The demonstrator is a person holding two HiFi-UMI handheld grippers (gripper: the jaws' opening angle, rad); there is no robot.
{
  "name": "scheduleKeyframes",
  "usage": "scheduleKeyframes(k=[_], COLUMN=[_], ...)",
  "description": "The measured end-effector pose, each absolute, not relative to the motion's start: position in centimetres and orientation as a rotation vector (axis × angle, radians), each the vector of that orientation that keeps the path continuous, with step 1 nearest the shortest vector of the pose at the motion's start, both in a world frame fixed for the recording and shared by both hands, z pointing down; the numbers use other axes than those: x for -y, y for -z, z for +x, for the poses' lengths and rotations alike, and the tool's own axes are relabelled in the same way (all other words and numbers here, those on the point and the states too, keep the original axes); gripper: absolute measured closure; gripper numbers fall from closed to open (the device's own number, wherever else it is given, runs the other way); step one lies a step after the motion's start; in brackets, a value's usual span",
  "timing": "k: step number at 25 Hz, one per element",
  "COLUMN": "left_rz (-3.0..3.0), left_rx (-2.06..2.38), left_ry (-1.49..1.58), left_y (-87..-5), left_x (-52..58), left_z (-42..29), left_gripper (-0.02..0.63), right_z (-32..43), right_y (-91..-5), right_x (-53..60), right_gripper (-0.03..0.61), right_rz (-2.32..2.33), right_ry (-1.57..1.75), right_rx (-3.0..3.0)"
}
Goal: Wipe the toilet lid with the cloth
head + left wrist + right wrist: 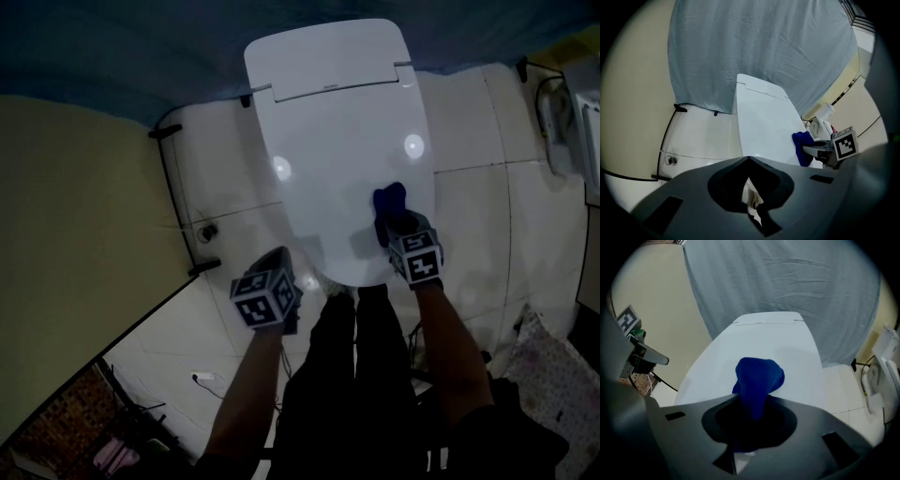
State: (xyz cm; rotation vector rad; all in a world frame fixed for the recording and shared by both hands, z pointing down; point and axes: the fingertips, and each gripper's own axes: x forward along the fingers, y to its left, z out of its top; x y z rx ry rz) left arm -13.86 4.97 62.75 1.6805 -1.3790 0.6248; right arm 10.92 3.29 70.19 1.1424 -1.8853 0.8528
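half the blue cloth hidden inside right gripper

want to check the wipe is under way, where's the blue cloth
In the head view the blue cloth is held in the right gripper's jaws, over the toilet lid's front right part.

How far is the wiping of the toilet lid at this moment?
Done: the right gripper is shut on the blue cloth. In hand: cloth rests on the lid near its front edge. Remaining: probably most of the lid; no wiped traces show.
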Motion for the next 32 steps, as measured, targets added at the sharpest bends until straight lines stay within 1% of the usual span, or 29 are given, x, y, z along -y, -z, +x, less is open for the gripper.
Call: scheduleKeyframes(k=[5,10,14,20,22,24,32], left_rz=[1.730,1.740,1.721,1.685,1.668,1.648,1.569], left_rx=[1.320,1.273,1.258,1.299,1.317,1.330,1.358], left_ry=[-0.675,-0.656,-0.668,-0.652,-0.623,-0.603,-0.549], left_y=[-62.9,-63.2,-63.6,-63.8,-63.7,-63.6,-63.2], left_x=[-5.0,-5.8,-7.1,-8.4,-8.5,-8.5,-9.7], left_z=[-11.3,-9.7,-9.8,-11.8,-12.4,-13.0,-14.9], left_gripper=[0.621,0.621,0.621,0.621,0.621,0.621,0.621], right_z=[17.3,21.3,23.0,23.0,21.5,18.5,-1.0], right_y=[-70.4,-70.5,-70.6,-70.9,-70.2,-69.0,-66.4], right_x=[-3.9,-4.6,-5.1,-5.4,-5.3,-5.3,-9.5], right_gripper=[0.506,0.506,0.506,0.506,0.508,0.506,0.506], right_rz=[1.253,1.295,1.335,1.371,1.379,1.366,1.012], right_ry=[-0.903,-0.897,-0.920,-0.939,-0.944,-0.968,-0.977], right_rx=[1.810,1.758,1.732,1.654,1.683,1.751,2.055])
